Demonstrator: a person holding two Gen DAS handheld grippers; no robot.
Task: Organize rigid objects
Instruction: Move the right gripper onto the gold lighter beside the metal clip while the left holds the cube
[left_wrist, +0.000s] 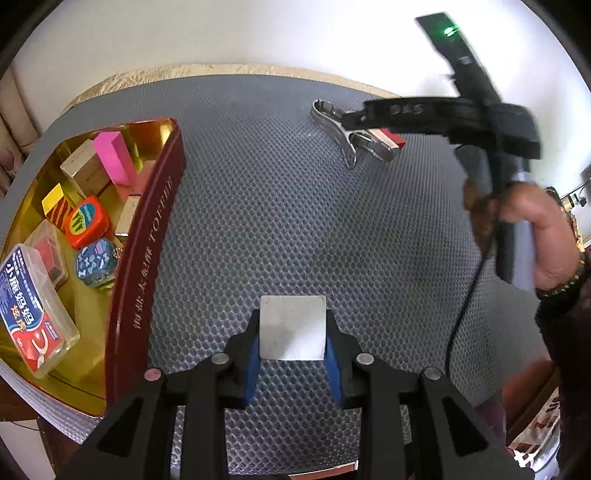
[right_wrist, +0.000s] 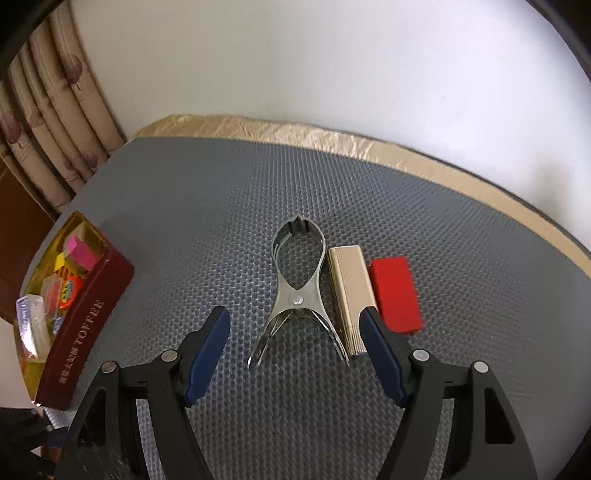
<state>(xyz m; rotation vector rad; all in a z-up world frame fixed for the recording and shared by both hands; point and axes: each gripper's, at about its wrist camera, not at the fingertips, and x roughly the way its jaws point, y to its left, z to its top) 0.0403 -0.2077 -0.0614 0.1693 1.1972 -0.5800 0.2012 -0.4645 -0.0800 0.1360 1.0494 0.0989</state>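
Three loose things lie together on the far middle of my counter: a shiny steel spring clamp (right_wrist: 297, 291) with its handles toward me, a ribbed pale-gold flat box (right_wrist: 347, 291) just beside it on the right, and a flat red rectangular block (right_wrist: 397, 293) beside that. My right claw (right_wrist: 295, 332) hangs over them, spread, its blue pads (right_wrist: 207, 354) either side of the clamp's handles and touching nothing; its right pad overlaps the near end of the gold box in view.

My left claw (left_wrist: 293, 354) is pinched on a thin white square card (left_wrist: 293, 326), held above the mat near the counter's front.

Off to the left sits the dark red toffee tin (left_wrist: 147, 258) with its gold inside, already crowded: a pink block (left_wrist: 112, 157), a beige carton (left_wrist: 86, 171), a round orange case (left_wrist: 85, 221), a blue patterned case (left_wrist: 96, 264) and a clear floss-pick box (left_wrist: 33, 310). Between the tin's long wall and the clamp the mat is bare, giving wide room to carry things across.

The counter wears a grey honeycomb mat (right_wrist: 184, 206) over a crinkled gold cover (right_wrist: 295, 129) that shows along the far rim. Beyond that is a plain white wall (right_wrist: 295, 55), with patterned beige curtains (right_wrist: 55, 122) at the left.
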